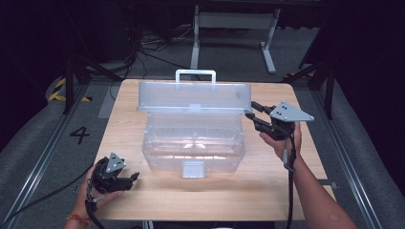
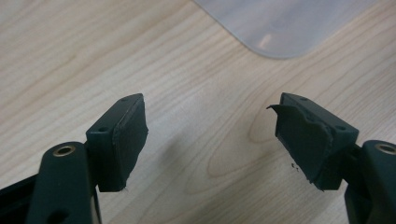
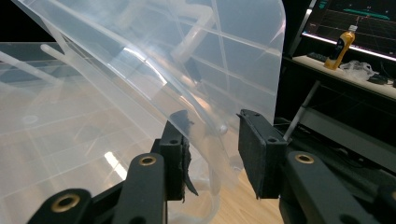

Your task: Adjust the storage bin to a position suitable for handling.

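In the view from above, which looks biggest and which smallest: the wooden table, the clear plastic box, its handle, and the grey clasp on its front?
1. Wooden table, by far the largest.
2. Clear plastic box, with its raised lid.
3. and 4. Handle and grey clasp: too alike to rank, and the clasp sits nearer the camera.

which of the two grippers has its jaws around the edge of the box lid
The right gripper: its jaws straddle the raised lid's right edge. The left gripper sits open over bare table, apart from the box.

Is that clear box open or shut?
Open. The lid stands raised behind the box, and the right tool has its corner between the jaws.
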`<state>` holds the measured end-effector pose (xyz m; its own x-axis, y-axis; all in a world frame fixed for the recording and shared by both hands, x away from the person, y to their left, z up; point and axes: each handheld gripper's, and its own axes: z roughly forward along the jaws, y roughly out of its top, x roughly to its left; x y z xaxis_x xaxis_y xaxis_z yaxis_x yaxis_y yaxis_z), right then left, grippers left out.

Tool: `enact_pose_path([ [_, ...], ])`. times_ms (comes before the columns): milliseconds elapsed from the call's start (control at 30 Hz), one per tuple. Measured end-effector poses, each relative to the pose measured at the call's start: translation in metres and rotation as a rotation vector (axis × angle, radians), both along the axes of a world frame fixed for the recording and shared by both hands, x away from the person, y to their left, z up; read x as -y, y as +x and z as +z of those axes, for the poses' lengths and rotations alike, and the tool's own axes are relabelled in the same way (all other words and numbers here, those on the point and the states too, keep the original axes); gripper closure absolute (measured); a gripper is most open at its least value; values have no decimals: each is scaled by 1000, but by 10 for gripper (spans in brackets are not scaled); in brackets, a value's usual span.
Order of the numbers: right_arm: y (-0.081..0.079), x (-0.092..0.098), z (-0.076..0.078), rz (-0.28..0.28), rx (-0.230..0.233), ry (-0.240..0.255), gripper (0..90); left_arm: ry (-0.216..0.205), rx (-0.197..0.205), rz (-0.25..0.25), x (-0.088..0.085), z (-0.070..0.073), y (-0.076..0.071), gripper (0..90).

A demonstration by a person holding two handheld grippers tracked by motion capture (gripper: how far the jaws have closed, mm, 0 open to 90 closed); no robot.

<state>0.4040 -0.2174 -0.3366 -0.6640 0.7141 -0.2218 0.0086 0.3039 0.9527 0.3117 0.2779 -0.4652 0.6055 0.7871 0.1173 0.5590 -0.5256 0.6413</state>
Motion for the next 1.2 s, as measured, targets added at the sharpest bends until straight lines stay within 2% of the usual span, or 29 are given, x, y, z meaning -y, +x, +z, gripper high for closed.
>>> enact_pose_path([
  [100, 4, -1, 2, -4, 9, 14, 676, -12, -24, 5, 2, -4, 1, 252],
  [167, 6, -1, 3, -9, 10, 26, 680, -4, -24, -3, 2, -5, 1, 248],
  [200, 7, -2, 4, -13, 11, 32, 683, -22, -23, -3, 2, -7, 1, 248],
  [300, 10, -3, 6, -23, 16, 43, 689, -33, -31, 4, 0, -7, 2, 239],
  [367, 12, -3, 7, -32, 17, 47, 697, -57, -29, 6, -3, -9, 3, 227],
  [467, 15, -4, 9, -45, 23, 55, 708, -122, -48, 26, -8, -14, 5, 194],
  [633, 19, -8, 13, -80, 35, 63, 731, -125, -29, 22, -11, -15, 5, 179],
  [833, 28, -10, 18, -110, 29, 83, 750, -129, -31, 23, -11, -16, 5, 174],
  [1200, 41, -13, 25, -145, 24, 77, 787, -130, -32, 26, -11, -16, 5, 172],
])
